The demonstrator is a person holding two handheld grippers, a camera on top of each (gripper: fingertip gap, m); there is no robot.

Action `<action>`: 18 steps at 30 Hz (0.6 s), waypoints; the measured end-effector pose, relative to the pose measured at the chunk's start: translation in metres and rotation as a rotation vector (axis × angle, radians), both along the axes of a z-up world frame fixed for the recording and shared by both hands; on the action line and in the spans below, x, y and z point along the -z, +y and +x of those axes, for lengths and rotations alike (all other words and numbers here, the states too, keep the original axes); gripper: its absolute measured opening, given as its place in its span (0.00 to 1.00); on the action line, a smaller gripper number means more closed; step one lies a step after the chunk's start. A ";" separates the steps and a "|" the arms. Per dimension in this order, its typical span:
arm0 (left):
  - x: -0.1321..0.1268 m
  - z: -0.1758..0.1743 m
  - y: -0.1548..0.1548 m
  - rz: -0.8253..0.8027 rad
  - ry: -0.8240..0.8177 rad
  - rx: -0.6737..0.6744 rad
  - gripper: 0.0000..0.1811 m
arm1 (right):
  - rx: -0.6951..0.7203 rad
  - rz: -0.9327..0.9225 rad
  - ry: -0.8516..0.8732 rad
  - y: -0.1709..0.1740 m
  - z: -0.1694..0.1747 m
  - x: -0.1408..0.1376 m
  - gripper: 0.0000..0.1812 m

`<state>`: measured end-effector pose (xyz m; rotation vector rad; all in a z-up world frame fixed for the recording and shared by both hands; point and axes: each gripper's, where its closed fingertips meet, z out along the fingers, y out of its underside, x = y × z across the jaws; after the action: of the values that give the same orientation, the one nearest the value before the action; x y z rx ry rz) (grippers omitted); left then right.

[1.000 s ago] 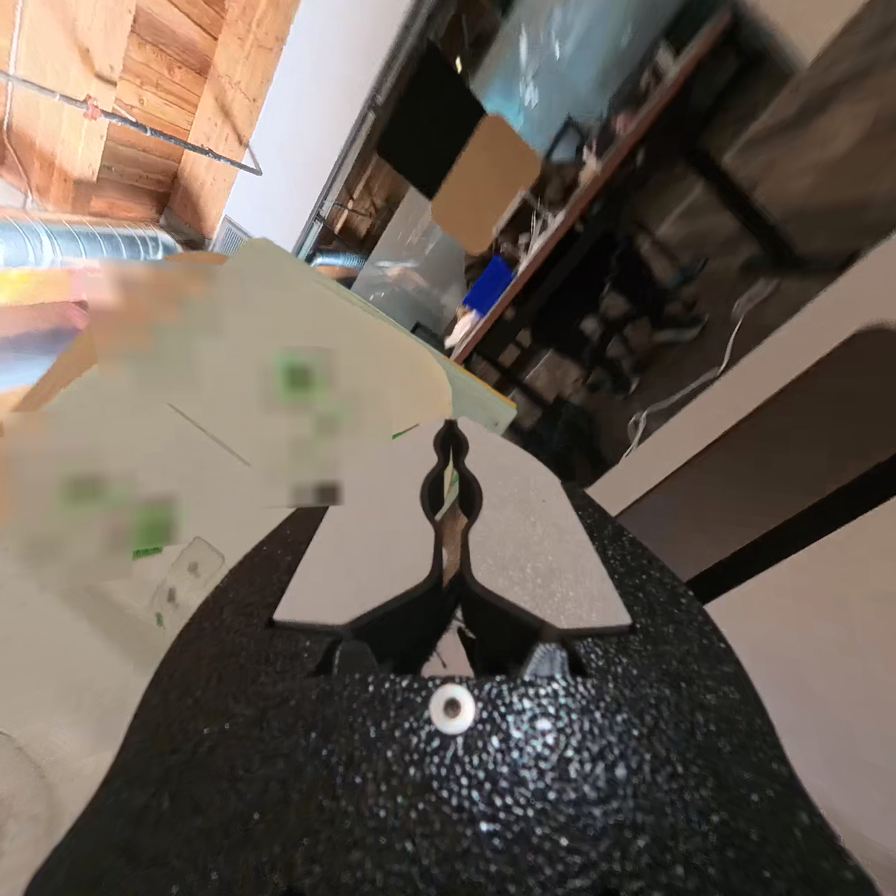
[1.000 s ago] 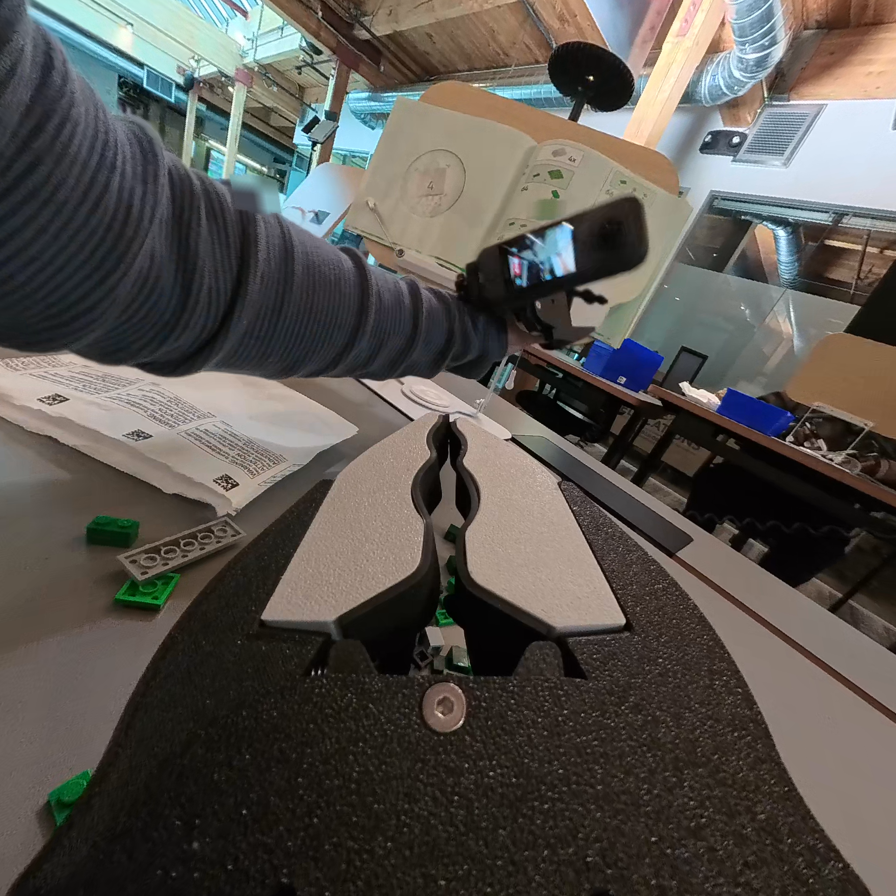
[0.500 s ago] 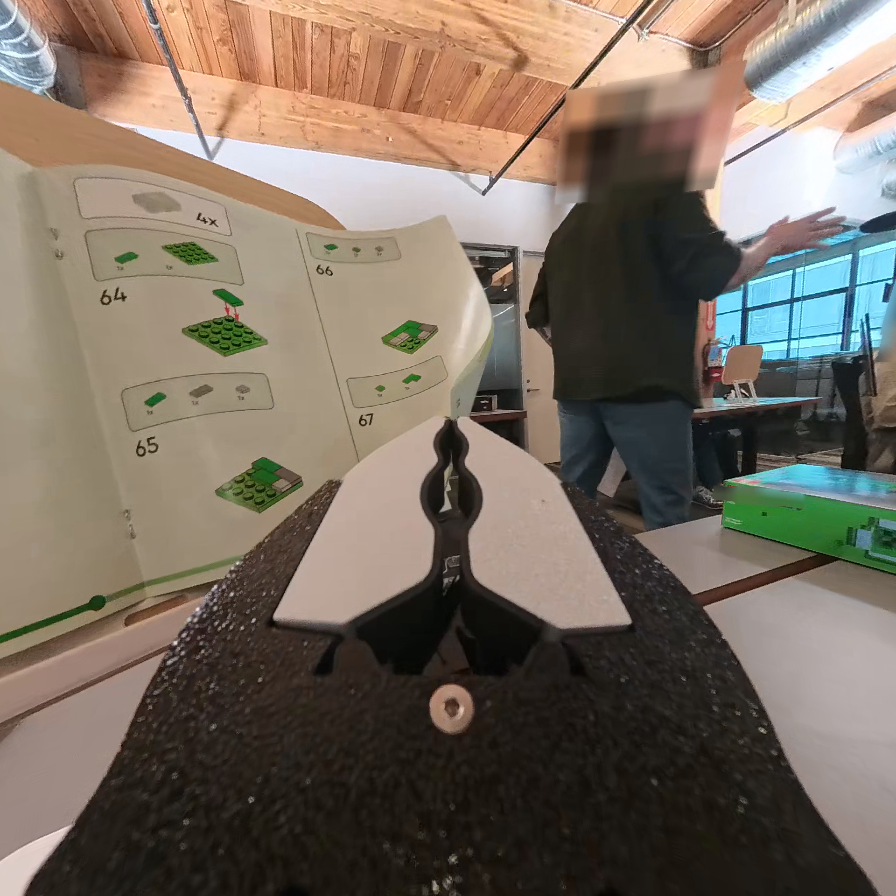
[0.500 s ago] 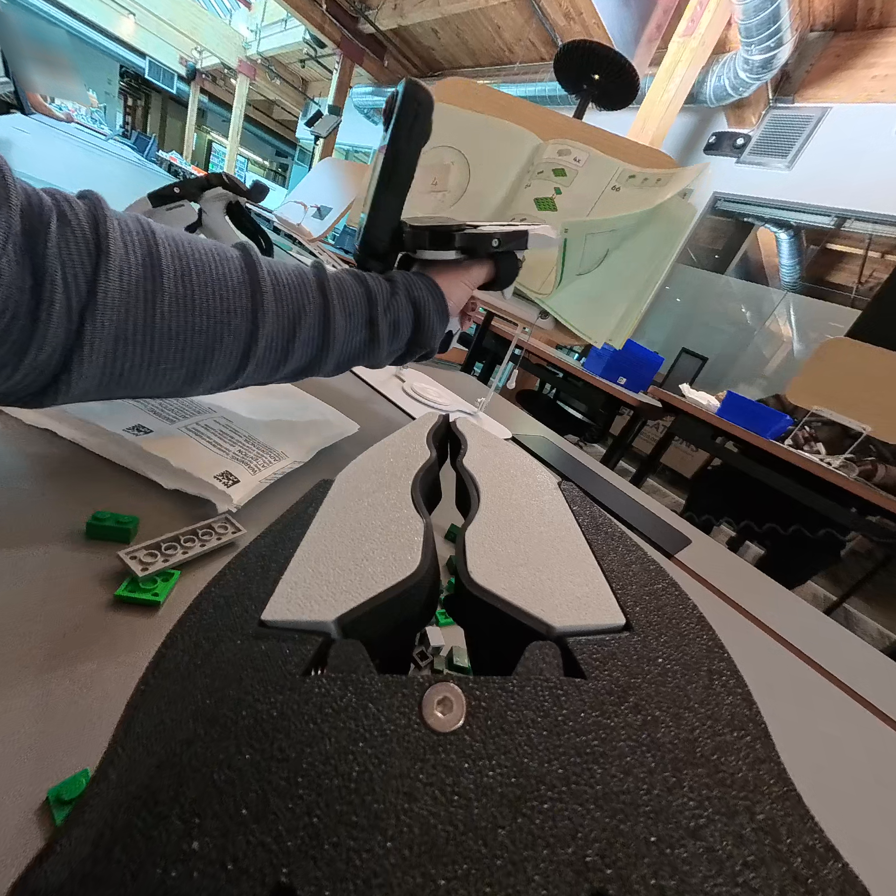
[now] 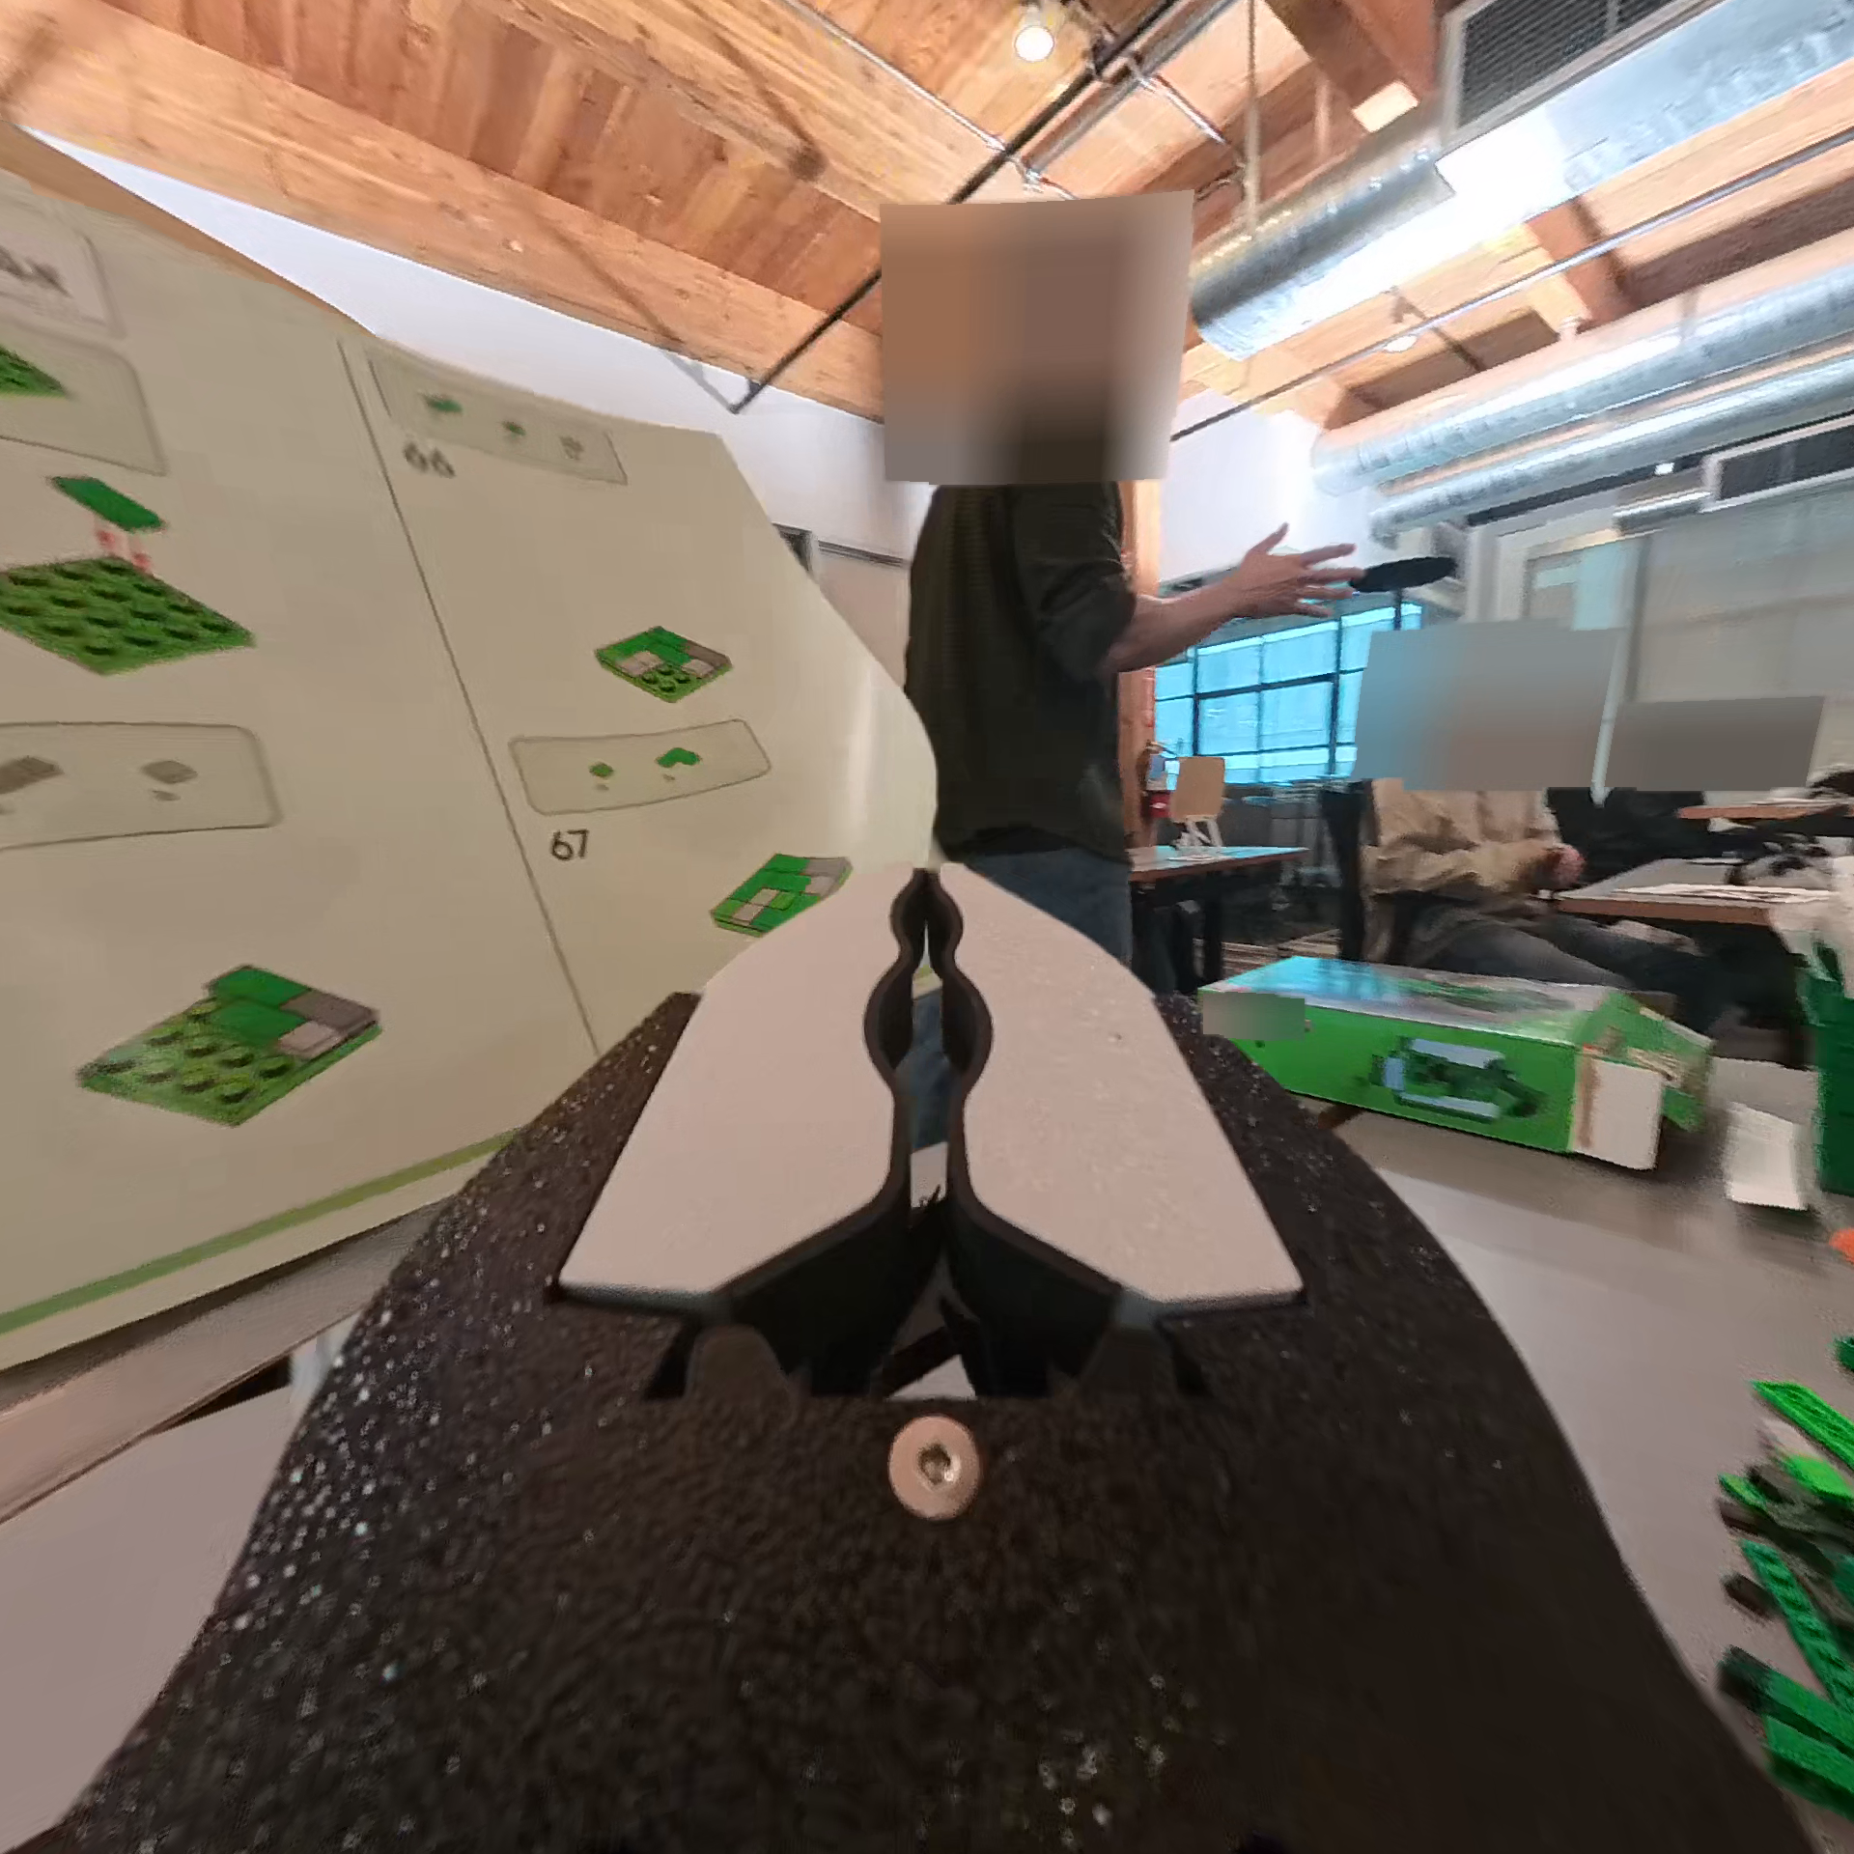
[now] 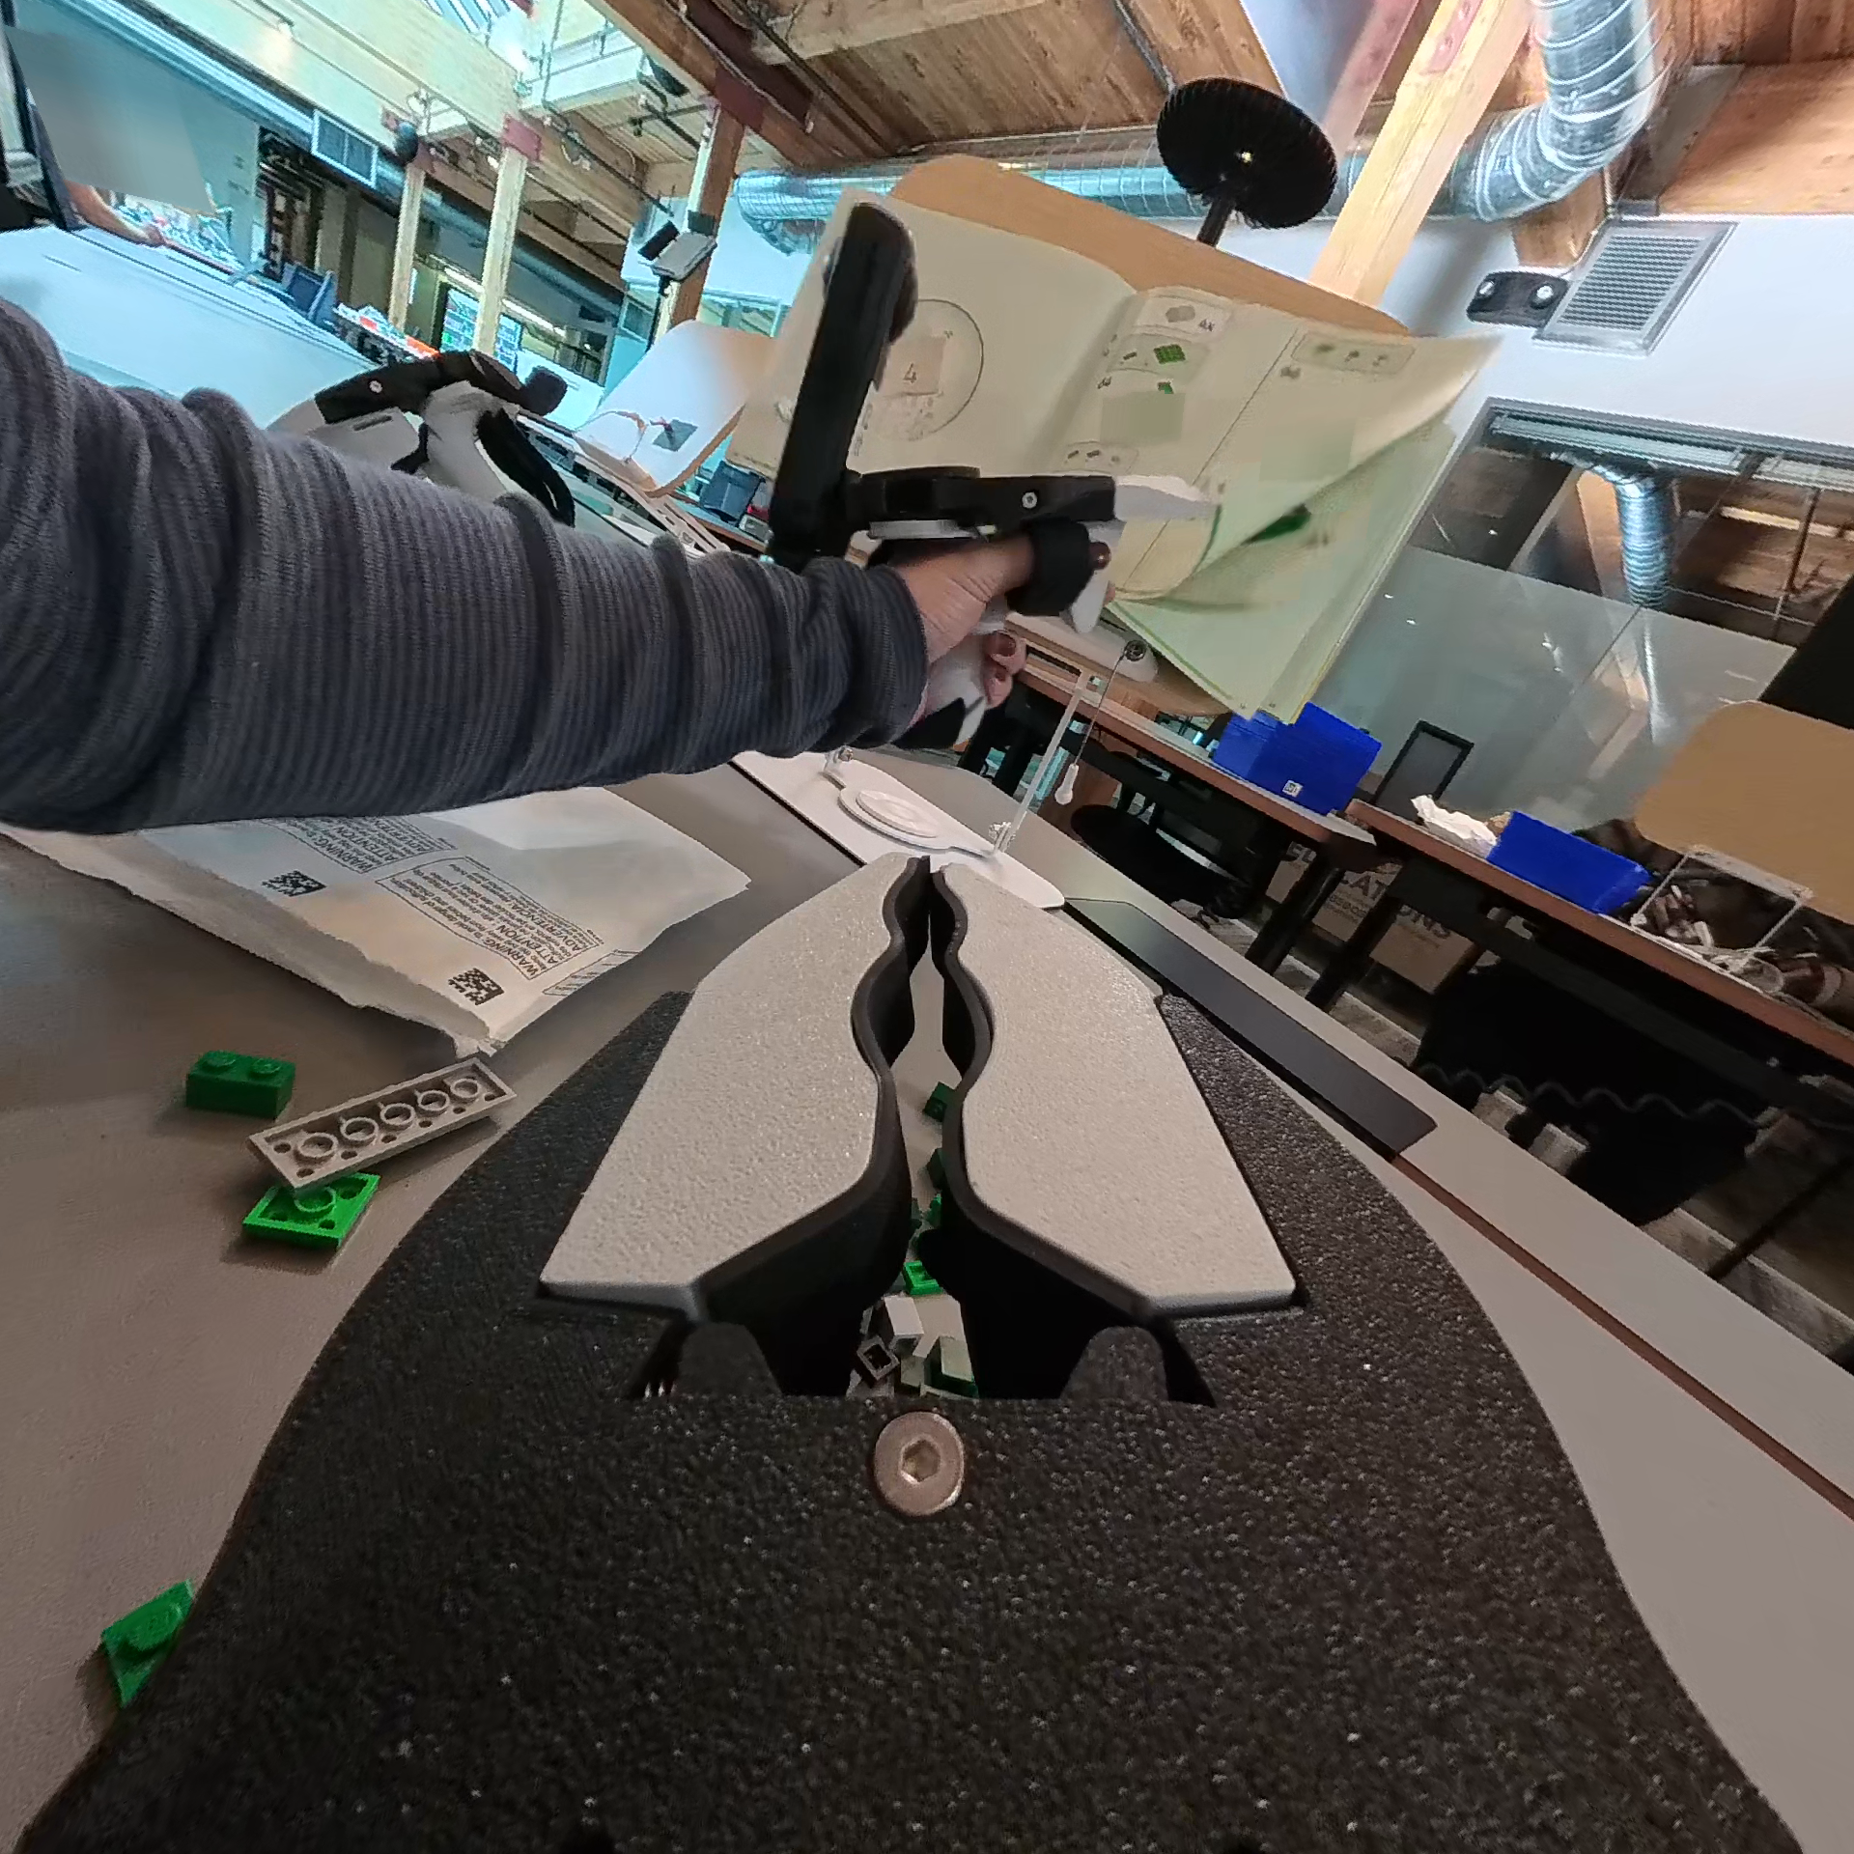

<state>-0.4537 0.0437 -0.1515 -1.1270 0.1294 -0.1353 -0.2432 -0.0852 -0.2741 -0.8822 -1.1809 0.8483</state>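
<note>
The instruction booklet (image 6: 1184, 421) stands propped on a stand, presumably so its pages face the builder. Left of it, on the surface (image 6: 120, 1304), lie a torn paper bag (image 6: 421, 903), a grey plate (image 6: 381, 1119) and green bricks (image 6: 241, 1084). The left gripper (image 6: 1164, 497) reaches up at the booklet's page edge; jaws clenched (whether they pinch paper is blurred). The right gripper (image 6: 928, 883), below the booklet, is clenched on nothing, hiding small bricks beneath.

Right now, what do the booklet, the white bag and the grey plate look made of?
Booklet: thin matte paper; its pages bend and fan at the left gripper.
White bag: probably paper, matte, with a ragged torn edge.
Grey plate: moulded hard plastic, slight sheen, a row of round studs.
</note>
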 end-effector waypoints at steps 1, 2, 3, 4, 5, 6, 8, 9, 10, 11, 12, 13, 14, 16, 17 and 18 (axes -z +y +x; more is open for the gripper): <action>0.001 0.002 0.001 -0.005 -0.002 0.022 0.00 | -0.001 0.001 -0.001 0.000 0.000 0.000 0.00; 0.001 0.004 0.003 -0.012 -0.004 0.042 0.00 | -0.001 0.001 -0.001 0.000 0.000 0.000 0.00; 0.002 0.004 0.004 -0.021 -0.007 0.048 0.00 | -0.002 0.002 -0.002 0.000 0.000 0.000 0.00; 0.004 0.003 0.005 -0.029 -0.008 0.039 0.00 | -0.002 0.002 -0.002 -0.001 0.000 0.000 0.00; 0.004 0.003 0.006 -0.029 -0.005 0.032 0.00 | -0.003 0.002 -0.003 -0.001 0.000 0.000 0.00; 0.003 0.002 0.005 -0.026 -0.007 0.030 0.00 | -0.003 0.002 -0.002 -0.001 0.000 0.000 0.00; -0.001 -0.001 0.000 -0.003 -0.027 0.009 0.00 | -0.004 0.001 -0.001 -0.001 0.000 0.000 0.00; -0.005 -0.006 -0.005 0.022 -0.044 -0.016 0.00 | -0.005 0.001 0.001 -0.001 0.000 0.000 0.00; -0.009 -0.013 -0.012 0.052 -0.070 -0.046 0.00 | -0.006 0.001 0.001 -0.001 0.000 0.000 0.00; -0.013 -0.021 -0.022 0.088 -0.101 -0.073 0.00 | -0.007 0.001 0.000 -0.001 0.000 0.000 0.00; -0.016 -0.031 -0.033 0.122 -0.135 -0.103 0.00 | -0.008 0.002 0.000 -0.001 0.000 0.000 0.00; -0.019 -0.042 -0.045 0.155 -0.173 -0.134 0.00 | -0.009 0.004 0.000 -0.002 0.000 0.000 0.00; -0.021 -0.053 -0.059 0.188 -0.215 -0.159 0.00 | -0.009 0.006 -0.001 -0.002 0.000 0.000 0.00; -0.022 -0.075 -0.089 0.258 -0.308 -0.202 0.00 | -0.009 0.010 -0.001 -0.002 0.000 0.000 0.00; -0.022 -0.086 -0.104 0.291 -0.352 -0.217 0.00 | -0.010 0.013 -0.001 -0.003 0.000 0.000 0.00; -0.021 -0.095 -0.118 0.319 -0.390 -0.221 0.00 | -0.011 0.018 -0.003 -0.003 0.000 0.000 0.00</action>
<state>-0.5484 -0.0741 -0.1303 -0.7732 -0.3116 -0.1296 -0.2432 -0.0886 -0.2743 -0.8629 -1.1951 0.8446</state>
